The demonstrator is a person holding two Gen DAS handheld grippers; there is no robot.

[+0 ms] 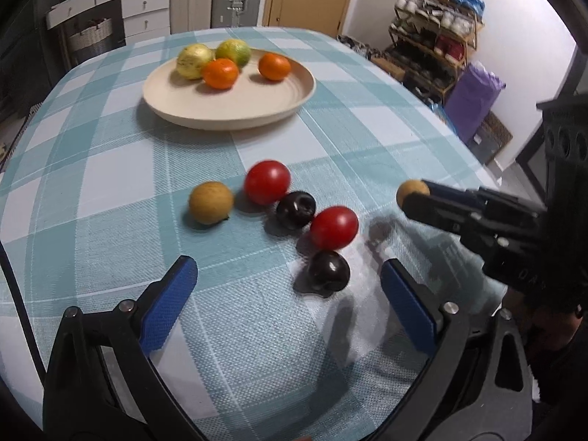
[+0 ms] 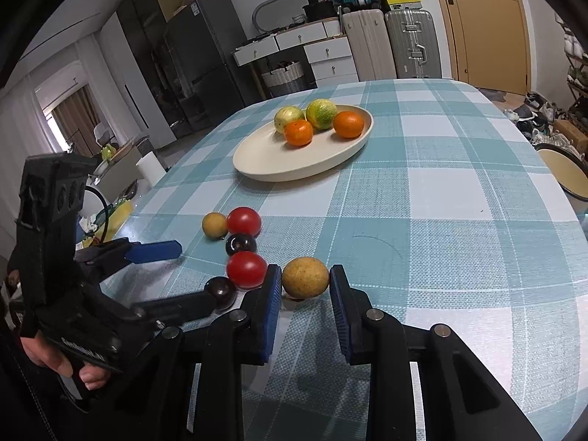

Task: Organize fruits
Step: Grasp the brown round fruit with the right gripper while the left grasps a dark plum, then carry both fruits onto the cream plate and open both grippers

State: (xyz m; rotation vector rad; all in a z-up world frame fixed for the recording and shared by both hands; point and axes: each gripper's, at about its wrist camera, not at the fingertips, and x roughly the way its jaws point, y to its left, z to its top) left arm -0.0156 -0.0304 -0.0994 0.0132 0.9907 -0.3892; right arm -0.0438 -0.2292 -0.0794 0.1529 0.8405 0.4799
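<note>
Checked tablecloth [image 1: 110, 154] | plate [image 2: 257, 158] holds 4 fruits at far end | right gripper [image 2: 305, 286] clamps tan fruit [image 2: 305, 277] | left gripper [image 1: 288, 279] gapes empty, dark plum [image 1: 328, 270] just ahead between its tips, nearer this hand

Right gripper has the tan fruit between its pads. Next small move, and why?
Probably lift it clear: the right gripper looks shut on the tan fruit, which still sits low at the tablecloth, while the plate with citrus lies farther back. Then carry it there.
</note>
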